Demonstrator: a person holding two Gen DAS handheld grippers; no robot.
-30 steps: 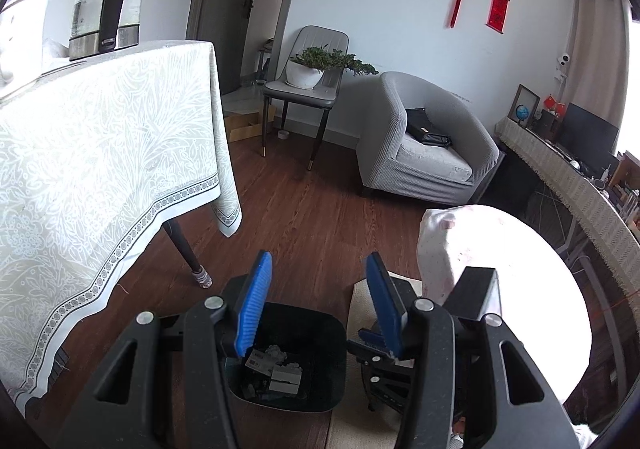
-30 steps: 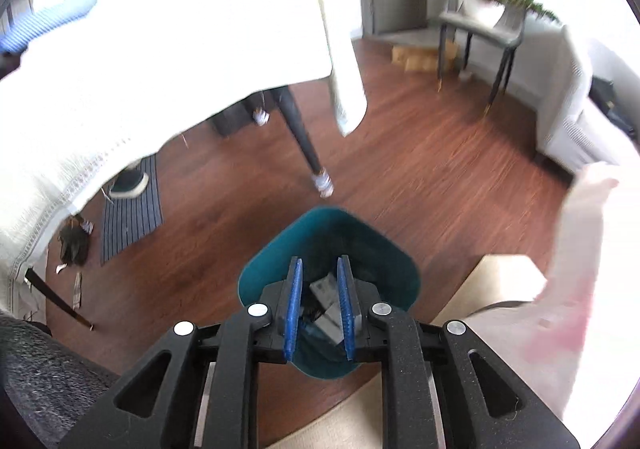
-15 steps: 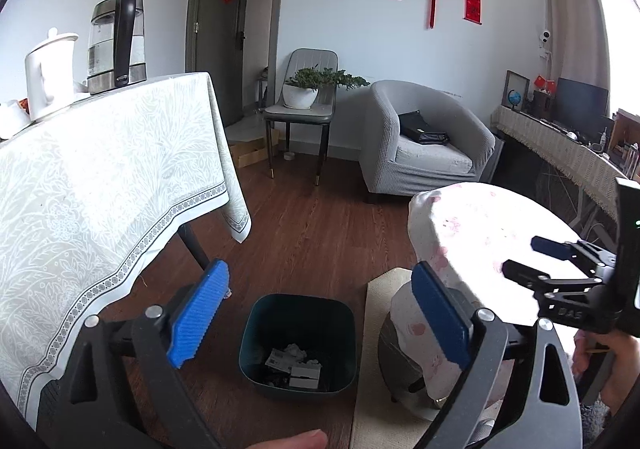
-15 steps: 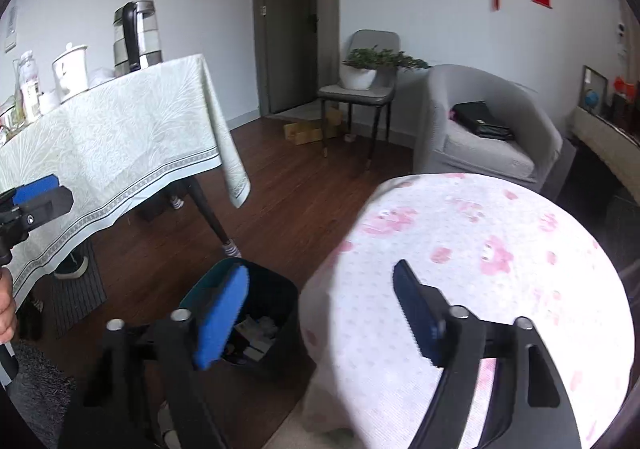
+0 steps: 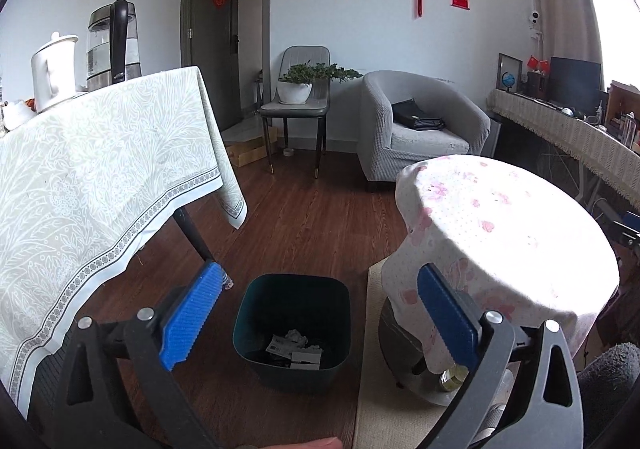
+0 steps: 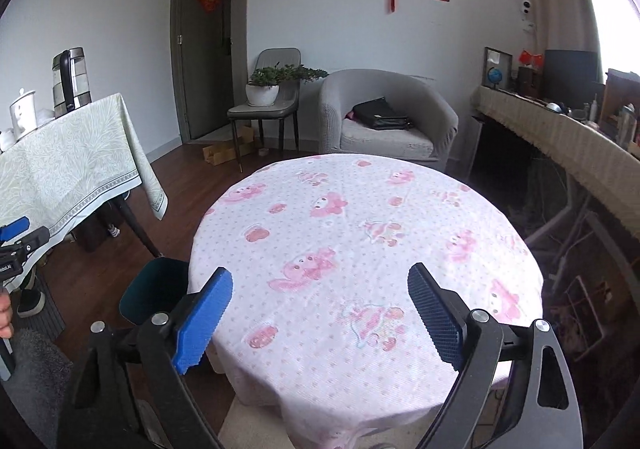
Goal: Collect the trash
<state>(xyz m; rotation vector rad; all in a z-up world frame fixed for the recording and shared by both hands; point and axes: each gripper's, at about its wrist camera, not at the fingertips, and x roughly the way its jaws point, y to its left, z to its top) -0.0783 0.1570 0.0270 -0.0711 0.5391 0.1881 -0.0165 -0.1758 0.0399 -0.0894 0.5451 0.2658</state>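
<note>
- Dark wood-plank floor [image 5: 304, 225]; pale smooth walls.
- Round table [image 6: 360, 249]: white cloth, dotted weave, pink cartoon print, draped hem.
- Rectangular table [image 5: 92, 169], 9 o'clock in the left view: grey-green leaf-patterned cloth, banded border; glass kettle [image 5: 114, 45] and white ceramic pot [image 5: 54, 73] on top.
- Trash bin [image 5: 294, 325]: dark teal plastic, square with rounded corners, on the floor between the two tables, at 6 o'clock; crumpled paper and flat cartons [image 5: 298, 349] lie inside.
- Left gripper [image 5: 316, 313]: ribbed blue pads, black frame; jaws have just been opening, now wide, nothing between them.
- Right gripper [image 6: 320, 321]: same build, above the round table; jaws have just been opening, now wide, nothing between them.
- Grey textured tub armchair [image 5: 416, 129], 12 o'clock.
</note>
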